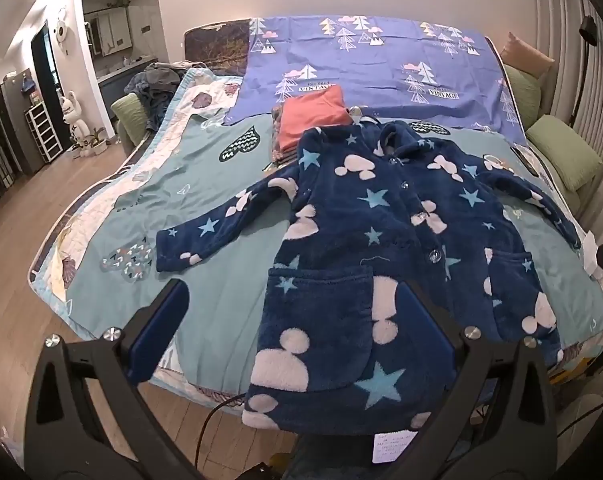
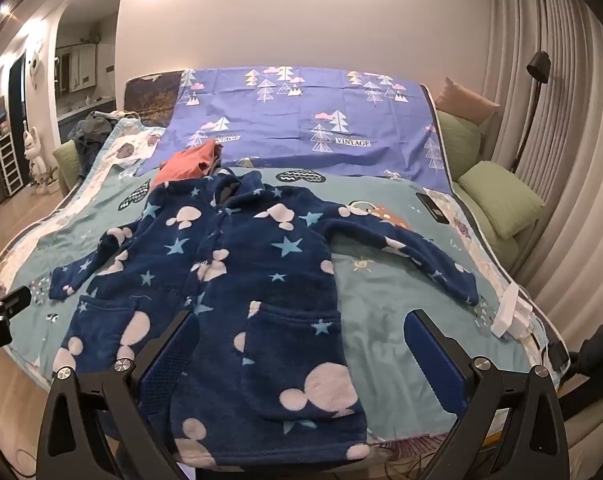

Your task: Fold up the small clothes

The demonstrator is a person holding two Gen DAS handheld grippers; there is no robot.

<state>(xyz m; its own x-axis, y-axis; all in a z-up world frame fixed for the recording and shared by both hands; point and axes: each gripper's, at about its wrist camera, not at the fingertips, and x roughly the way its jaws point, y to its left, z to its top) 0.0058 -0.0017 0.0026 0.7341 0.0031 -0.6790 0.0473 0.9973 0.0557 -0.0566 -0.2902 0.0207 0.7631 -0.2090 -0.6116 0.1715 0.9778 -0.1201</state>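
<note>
Both tongs (image 1: 293, 344) (image 2: 301, 356) wide — robe (image 1: 381, 240) hem overhanging bed (image 1: 221, 300) edge

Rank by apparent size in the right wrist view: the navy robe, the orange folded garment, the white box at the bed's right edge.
1. navy robe, clearly largest.
2. orange folded garment, partly hidden behind the robe.
3. white box, smallest.

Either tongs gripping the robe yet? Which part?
Nothing held. Left tongs and right tongs both stand open above the blue fleece robe, which lies flat on the bed.
</note>
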